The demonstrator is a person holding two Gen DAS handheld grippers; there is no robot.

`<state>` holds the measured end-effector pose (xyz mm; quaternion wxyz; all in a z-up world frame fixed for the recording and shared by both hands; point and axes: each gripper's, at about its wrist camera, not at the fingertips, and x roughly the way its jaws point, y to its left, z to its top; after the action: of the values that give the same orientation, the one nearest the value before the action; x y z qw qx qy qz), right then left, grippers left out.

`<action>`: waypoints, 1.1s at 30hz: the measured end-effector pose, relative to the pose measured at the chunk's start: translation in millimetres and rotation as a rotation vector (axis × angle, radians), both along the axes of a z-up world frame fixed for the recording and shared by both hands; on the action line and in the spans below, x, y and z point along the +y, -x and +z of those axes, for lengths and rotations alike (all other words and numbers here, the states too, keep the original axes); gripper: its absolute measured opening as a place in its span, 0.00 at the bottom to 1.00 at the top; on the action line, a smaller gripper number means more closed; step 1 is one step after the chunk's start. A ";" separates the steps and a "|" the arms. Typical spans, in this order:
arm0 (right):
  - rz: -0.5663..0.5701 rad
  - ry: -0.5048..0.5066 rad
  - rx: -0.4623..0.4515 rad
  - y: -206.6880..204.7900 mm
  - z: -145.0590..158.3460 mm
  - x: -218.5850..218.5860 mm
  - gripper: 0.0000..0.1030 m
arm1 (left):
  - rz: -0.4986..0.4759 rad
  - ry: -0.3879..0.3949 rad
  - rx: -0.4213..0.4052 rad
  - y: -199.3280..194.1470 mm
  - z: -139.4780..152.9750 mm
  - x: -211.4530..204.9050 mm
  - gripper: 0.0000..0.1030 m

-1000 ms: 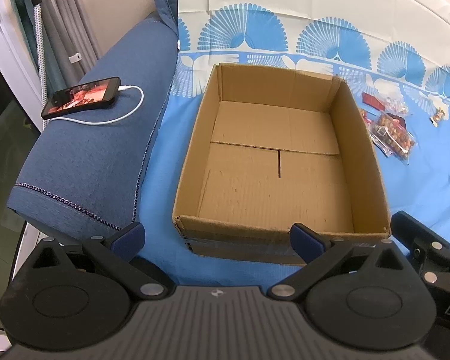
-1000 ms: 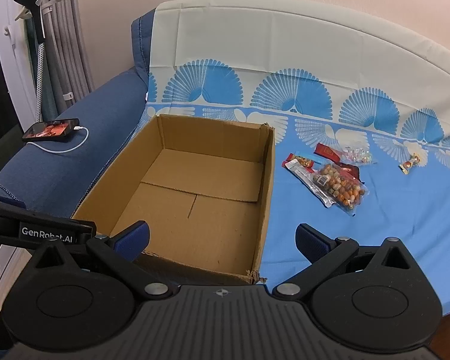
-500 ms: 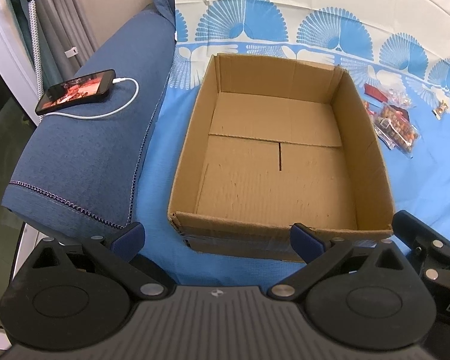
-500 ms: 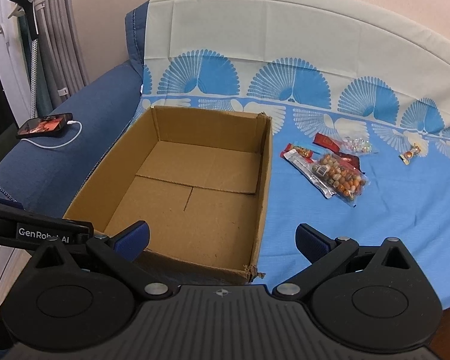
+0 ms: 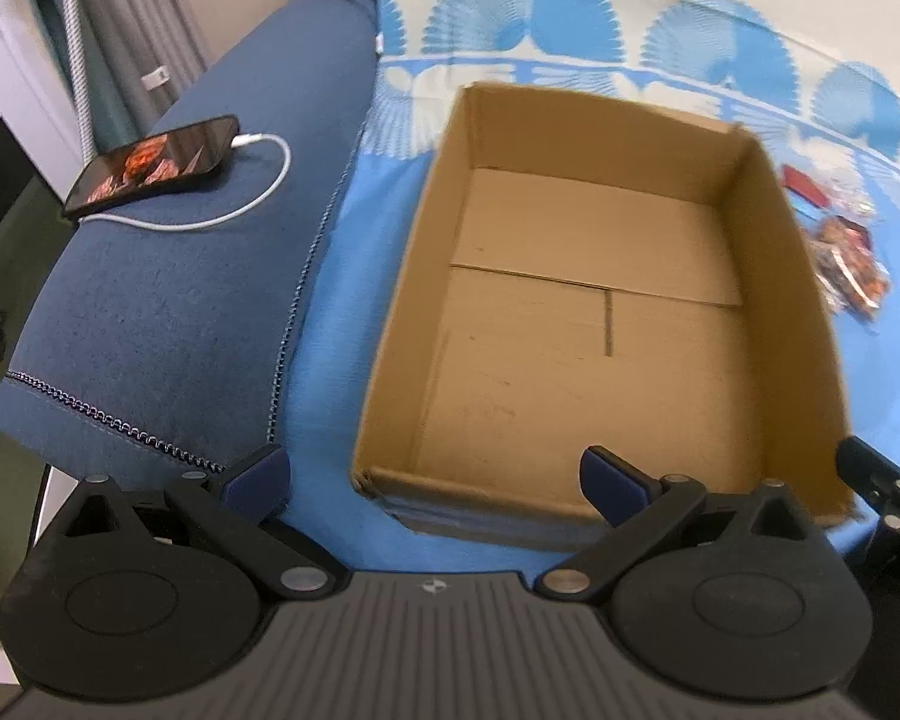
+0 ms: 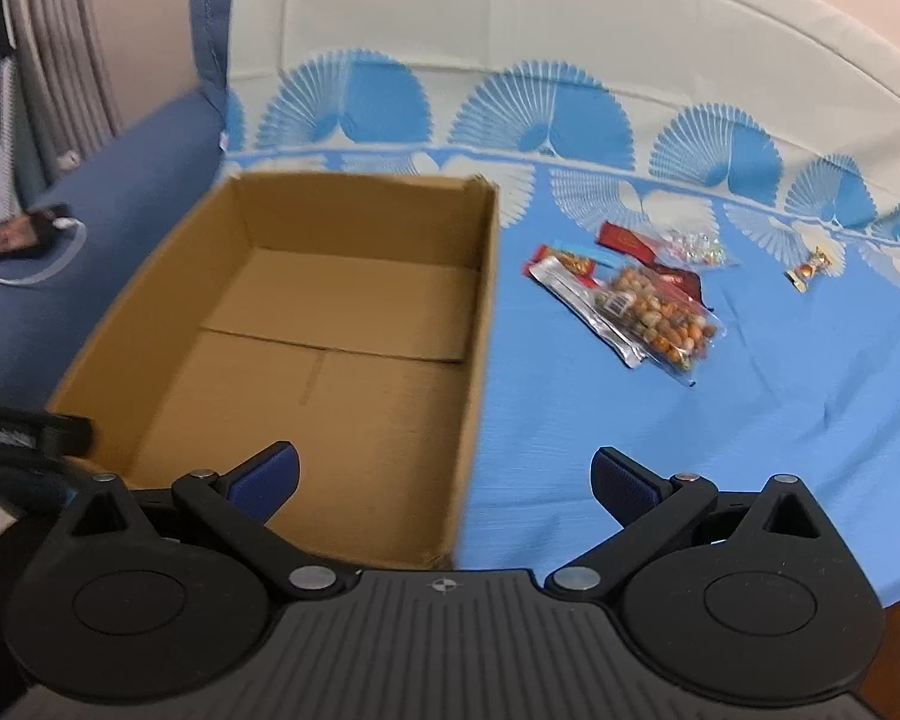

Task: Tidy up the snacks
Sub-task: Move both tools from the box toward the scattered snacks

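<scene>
An empty cardboard box (image 5: 600,324) (image 6: 336,324) sits open on a blue patterned sheet. To its right lie the snacks: a clear bag of nuts (image 6: 648,315) (image 5: 849,264), a red packet (image 6: 627,238), a small bag of sweets (image 6: 696,249) and one wrapped candy (image 6: 811,267) farther right. My left gripper (image 5: 435,477) is open just before the box's near wall, holding nothing. My right gripper (image 6: 444,480) is open over the box's near right corner, also holding nothing. The snacks lie well ahead of it.
A phone (image 5: 153,165) on a white charging cable (image 5: 234,210) rests on the blue sofa arm (image 5: 168,312) left of the box. Curtains (image 5: 120,30) hang behind the arm. The sheet (image 6: 720,450) runs up the sofa back.
Both grippers have shifted and the views blur with motion. The right gripper has swung right toward the snacks; the left has dropped closer to the box. Both stay open.
</scene>
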<state>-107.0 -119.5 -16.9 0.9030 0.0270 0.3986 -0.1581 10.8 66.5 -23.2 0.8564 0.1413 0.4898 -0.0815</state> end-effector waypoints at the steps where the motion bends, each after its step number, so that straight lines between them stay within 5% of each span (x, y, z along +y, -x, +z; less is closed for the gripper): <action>1: 0.007 -0.007 0.006 -5.9 -6.0 -3.7 1.00 | 0.007 -0.013 0.003 -5.7 -4.4 0.5 1.00; 11: 0.084 -0.029 0.174 -65.7 -61.5 -30.4 1.00 | 0.064 -0.051 0.087 -32.9 -43.8 18.8 1.00; 17: 0.180 -0.052 0.163 -98.5 -64.4 -16.7 1.00 | 0.085 -0.019 0.096 -35.5 -44.2 28.0 1.00; 23: 0.133 -0.103 0.167 -118.1 -60.6 -7.8 1.00 | 0.093 -0.014 0.099 -33.5 -42.6 35.4 1.00; 33: 0.175 -0.084 0.134 -109.2 -57.5 -4.2 1.00 | 0.111 -0.028 0.115 -34.6 -35.6 40.3 1.00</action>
<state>2.2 -123.7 -74.4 0.8827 0.0190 0.4654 -0.0632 45.4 106.9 -58.8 0.8281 0.1210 0.5463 -0.0352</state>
